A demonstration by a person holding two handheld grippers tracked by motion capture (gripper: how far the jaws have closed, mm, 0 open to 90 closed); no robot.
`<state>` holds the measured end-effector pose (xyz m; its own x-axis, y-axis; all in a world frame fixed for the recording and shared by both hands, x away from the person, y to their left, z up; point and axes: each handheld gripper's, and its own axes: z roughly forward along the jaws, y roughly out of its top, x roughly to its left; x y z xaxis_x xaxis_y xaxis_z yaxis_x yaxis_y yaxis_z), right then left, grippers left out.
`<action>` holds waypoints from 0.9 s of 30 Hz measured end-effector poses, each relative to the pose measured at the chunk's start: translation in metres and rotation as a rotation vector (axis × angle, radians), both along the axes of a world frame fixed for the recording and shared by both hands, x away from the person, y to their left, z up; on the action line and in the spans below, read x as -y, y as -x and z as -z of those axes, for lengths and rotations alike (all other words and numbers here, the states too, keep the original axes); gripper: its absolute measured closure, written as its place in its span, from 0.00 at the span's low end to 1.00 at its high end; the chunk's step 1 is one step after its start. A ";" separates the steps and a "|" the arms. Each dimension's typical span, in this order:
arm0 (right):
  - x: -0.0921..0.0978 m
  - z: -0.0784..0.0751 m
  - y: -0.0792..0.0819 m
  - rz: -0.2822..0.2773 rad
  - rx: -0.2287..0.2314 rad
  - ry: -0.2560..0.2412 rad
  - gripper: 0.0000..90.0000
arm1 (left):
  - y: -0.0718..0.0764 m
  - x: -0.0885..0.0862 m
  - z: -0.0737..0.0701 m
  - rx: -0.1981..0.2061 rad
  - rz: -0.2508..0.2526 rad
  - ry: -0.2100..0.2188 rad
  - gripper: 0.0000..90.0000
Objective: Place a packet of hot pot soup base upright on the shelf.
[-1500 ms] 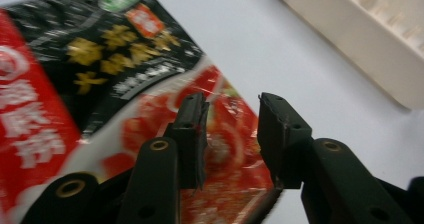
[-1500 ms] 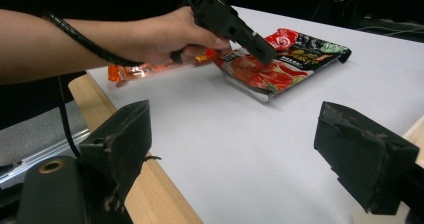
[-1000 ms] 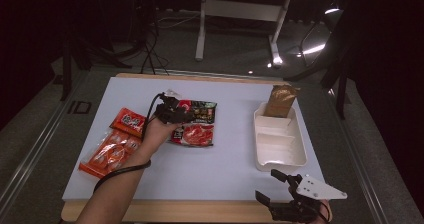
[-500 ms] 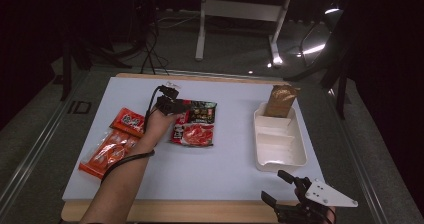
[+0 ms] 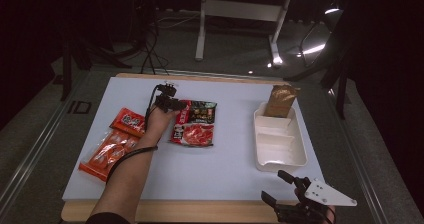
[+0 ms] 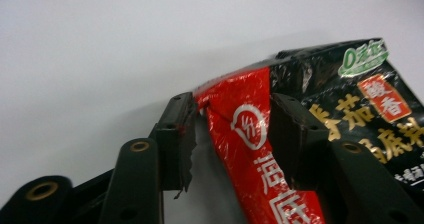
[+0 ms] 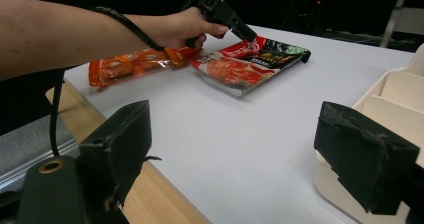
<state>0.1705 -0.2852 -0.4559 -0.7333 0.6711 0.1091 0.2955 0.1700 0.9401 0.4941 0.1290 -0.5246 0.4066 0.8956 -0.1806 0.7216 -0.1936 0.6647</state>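
Note:
A red and black food packet (image 5: 195, 124) lies flat near the table's middle. My left gripper (image 5: 169, 104) is at its far left corner, held by a hand and forearm reaching in from below. In the left gripper view the two black jaws stand apart, with the packet's red corner (image 6: 240, 129) slightly raised between them; my left gripper (image 6: 232, 129) is open around it. My right gripper (image 5: 274, 185) hovers at the table's front edge on the right, open wide with nothing between its jaws (image 7: 230, 149).
A white compartment tray (image 5: 280, 154) sits at the right, with a brown pouch (image 5: 280, 100) standing at its far end. Orange snack packets (image 5: 107, 151) and a small red packet (image 5: 129, 121) lie at the left. A wooden edge (image 5: 200, 211) borders the white table top.
My left gripper shifted slightly farther along the packet's corner. My right gripper drew back a little toward the front right edge, still open.

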 end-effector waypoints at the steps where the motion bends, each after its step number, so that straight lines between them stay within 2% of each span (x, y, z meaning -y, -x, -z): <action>1: 0.000 0.000 0.000 -0.001 -0.001 0.000 0.17 | 0.000 0.001 0.001 -0.003 0.007 -0.012 0.57; 3: 0.000 0.000 0.000 -0.002 -0.002 0.001 0.17 | 0.000 0.002 0.003 -0.005 0.010 -0.020 0.55; 4: 0.001 0.000 0.000 -0.001 -0.003 0.000 0.17 | -0.001 0.004 0.003 -0.003 0.007 -0.038 0.55; 5: 0.002 0.001 -0.001 0.000 -0.005 -0.003 0.17 | -0.001 0.004 0.004 -0.015 -0.005 -0.037 0.55; 7: 0.002 0.001 -0.002 0.000 -0.005 -0.003 0.17 | -0.003 0.003 0.007 -0.050 -0.016 -0.020 0.55; 9: 0.002 0.001 -0.002 -0.001 -0.005 -0.006 0.17 | -0.003 0.003 0.010 -0.058 -0.014 -0.019 0.56; 10: 0.001 0.001 -0.002 -0.003 -0.007 -0.005 0.17 | -0.003 0.004 0.011 -0.066 -0.014 0.002 0.57; 11: 0.001 0.001 -0.002 -0.007 -0.008 -0.004 0.17 | -0.003 0.005 0.011 -0.068 -0.010 0.001 0.57; 16: -0.002 0.001 -0.004 -0.015 -0.012 0.001 0.17 | -0.005 0.012 0.012 -0.083 -0.016 0.001 0.66; 18: -0.002 0.002 -0.005 -0.019 -0.013 0.000 0.17 | -0.004 0.011 0.013 -0.098 -0.055 0.024 0.70; 19: -0.002 0.002 -0.006 -0.021 -0.015 -0.001 0.17 | -0.004 0.011 0.012 -0.098 -0.075 0.008 0.77; 20: -0.002 0.002 -0.006 -0.021 -0.015 -0.002 0.17 | -0.004 0.011 0.012 -0.097 -0.073 0.008 0.86; 23: -0.003 0.001 -0.006 -0.025 -0.014 -0.001 0.17 | -0.002 0.015 0.011 -0.075 -0.073 -0.011 0.92; 27: -0.002 0.001 -0.007 -0.025 -0.015 -0.003 0.17 | -0.001 0.020 0.009 -0.076 -0.095 -0.013 0.97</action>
